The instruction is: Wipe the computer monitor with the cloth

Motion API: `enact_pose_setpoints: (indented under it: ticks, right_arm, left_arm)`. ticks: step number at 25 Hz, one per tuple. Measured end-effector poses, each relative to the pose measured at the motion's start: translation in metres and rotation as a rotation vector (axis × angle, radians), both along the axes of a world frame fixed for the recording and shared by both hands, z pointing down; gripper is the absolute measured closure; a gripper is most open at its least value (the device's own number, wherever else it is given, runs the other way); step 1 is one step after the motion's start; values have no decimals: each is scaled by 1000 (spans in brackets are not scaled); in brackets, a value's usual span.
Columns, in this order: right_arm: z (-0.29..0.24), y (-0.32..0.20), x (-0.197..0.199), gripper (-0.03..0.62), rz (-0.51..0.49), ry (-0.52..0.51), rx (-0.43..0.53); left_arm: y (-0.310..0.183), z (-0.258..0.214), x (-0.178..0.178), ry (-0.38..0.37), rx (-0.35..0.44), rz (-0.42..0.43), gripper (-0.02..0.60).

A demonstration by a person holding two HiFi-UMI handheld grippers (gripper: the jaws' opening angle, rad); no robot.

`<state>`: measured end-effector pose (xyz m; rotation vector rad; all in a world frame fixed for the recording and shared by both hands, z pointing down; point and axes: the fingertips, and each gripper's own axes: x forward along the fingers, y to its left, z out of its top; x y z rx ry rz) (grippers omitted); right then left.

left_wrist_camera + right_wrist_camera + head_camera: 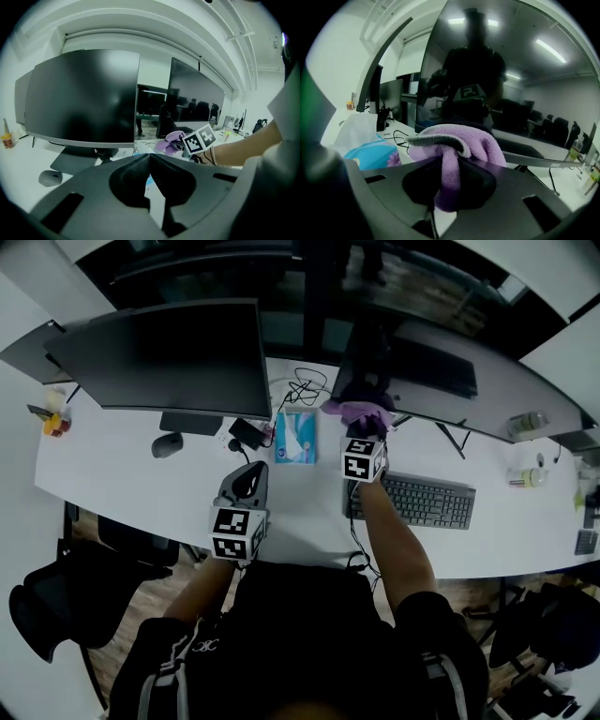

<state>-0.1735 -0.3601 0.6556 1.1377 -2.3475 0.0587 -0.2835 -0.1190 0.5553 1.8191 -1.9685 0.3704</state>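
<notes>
Head cam's up top, staring almost straight down at the white surface (122, 474) from above the shoulders. The left gripper (247, 480) cam rides low over that surface, facing the left monitor (84, 93) from a little way back. The right gripper (364, 432) cam's shoved right up near the right monitor (511, 70), whose screen fills most of its view. All three catch the purple cloth (461, 140). The head and right gripper views share the blue tissue pack (295, 437).
</notes>
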Motion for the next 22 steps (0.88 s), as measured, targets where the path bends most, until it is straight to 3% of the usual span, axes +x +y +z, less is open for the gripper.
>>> enact_pose_setpoints:
  ticks: [22]
  right_arm:
    - [2,-59,116,513,47,-141,-45]
  left_arm:
    - [-55,-7,112,-40,-43,13,568]
